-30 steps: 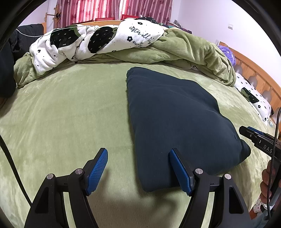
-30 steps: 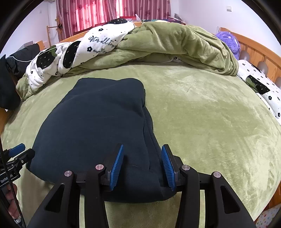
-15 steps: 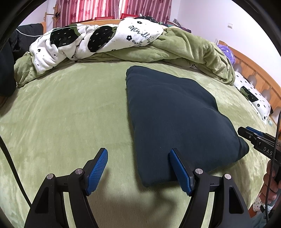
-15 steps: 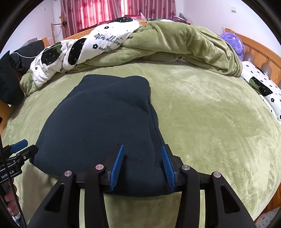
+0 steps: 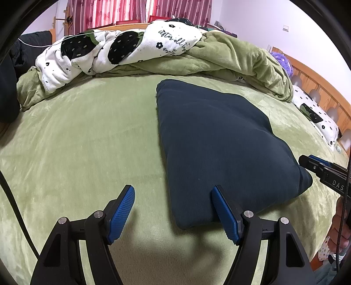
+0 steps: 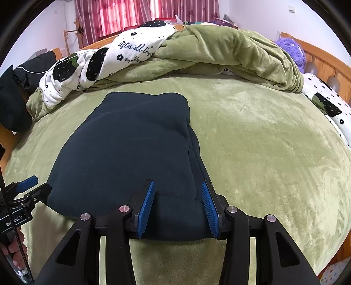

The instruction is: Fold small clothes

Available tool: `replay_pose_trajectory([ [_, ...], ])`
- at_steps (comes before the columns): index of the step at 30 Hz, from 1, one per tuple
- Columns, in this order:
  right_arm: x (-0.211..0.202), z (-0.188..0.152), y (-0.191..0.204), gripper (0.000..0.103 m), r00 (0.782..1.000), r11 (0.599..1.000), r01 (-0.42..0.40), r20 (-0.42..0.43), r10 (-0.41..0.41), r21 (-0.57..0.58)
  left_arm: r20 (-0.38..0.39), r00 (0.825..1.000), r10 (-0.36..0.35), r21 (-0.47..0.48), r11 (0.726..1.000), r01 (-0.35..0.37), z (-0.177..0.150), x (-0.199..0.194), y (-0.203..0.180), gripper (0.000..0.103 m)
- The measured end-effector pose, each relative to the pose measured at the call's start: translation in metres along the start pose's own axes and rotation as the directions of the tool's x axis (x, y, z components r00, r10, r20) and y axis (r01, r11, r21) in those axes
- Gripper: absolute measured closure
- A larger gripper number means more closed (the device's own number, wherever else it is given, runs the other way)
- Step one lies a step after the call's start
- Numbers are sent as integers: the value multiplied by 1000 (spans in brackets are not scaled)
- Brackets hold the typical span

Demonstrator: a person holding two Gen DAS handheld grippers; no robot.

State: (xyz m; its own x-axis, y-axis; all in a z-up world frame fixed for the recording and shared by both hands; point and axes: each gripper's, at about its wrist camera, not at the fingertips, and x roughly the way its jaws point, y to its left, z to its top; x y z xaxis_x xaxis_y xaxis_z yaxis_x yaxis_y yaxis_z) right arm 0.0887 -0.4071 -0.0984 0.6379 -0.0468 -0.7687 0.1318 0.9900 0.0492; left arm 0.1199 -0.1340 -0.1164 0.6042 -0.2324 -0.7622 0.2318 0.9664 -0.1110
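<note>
We see the left tool (image 5: pixel 173 213) with its jaws spread wide and nothing clamped between them: its left pad sits over bare bed (image 5: pixel 83 140), while its right pad stands at the near left corner of the dark navy garment (image 5: pixel 219 140), whose near edge lies just between the two pads. The garment is a folded, roughly rectangular bundle lying flat on the green plush bed cover, stretching away ahead of the left tool and off to its right. At the far right of the left wrist view the right tool (image 5: pixel 307 163) comes in from the side at the garment's near right corner, with a hand (image 5: pixel 341 223) below it on the handle. From the right wrist camera, the right tool (image 6: pixel 177 205) has its jaws partly apart and straddling the garment's (image 6: pixel 131 149) near right corner; the cloth runs between and under the blue pads, but we cannot tell whether the pads press on it. To that tool's left, the left tool (image 6: pixel 33 186) pokes in at the garment's near left corner. Ahead of both tools, beyond the garment, a crumpled green blanket (image 6: pixel 230 52) and a white quilt (image 6: pixel 105 63) with black print are heaped across the bed, and red curtains (image 6: pixel 144 17) hang behind them.
</note>
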Motion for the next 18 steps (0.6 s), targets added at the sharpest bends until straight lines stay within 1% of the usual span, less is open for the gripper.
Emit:
replay_pose_trajectory([
  [12,-2,0,0,59,1000,1000,-10,-4,10,9,-7,1000,-3,-2,1000,3,-1,2,1,32],
  [16,-6,-1,4,59,1000,1000,-17,-1,17,8,-8,1000,-6,4,1000,6,-3,-4,1,32],
  [18,-12,-1,6,59,1000,1000,-16,14,16,3,-6,1000,-4,3,1000,4,-2,-8,1,32],
])
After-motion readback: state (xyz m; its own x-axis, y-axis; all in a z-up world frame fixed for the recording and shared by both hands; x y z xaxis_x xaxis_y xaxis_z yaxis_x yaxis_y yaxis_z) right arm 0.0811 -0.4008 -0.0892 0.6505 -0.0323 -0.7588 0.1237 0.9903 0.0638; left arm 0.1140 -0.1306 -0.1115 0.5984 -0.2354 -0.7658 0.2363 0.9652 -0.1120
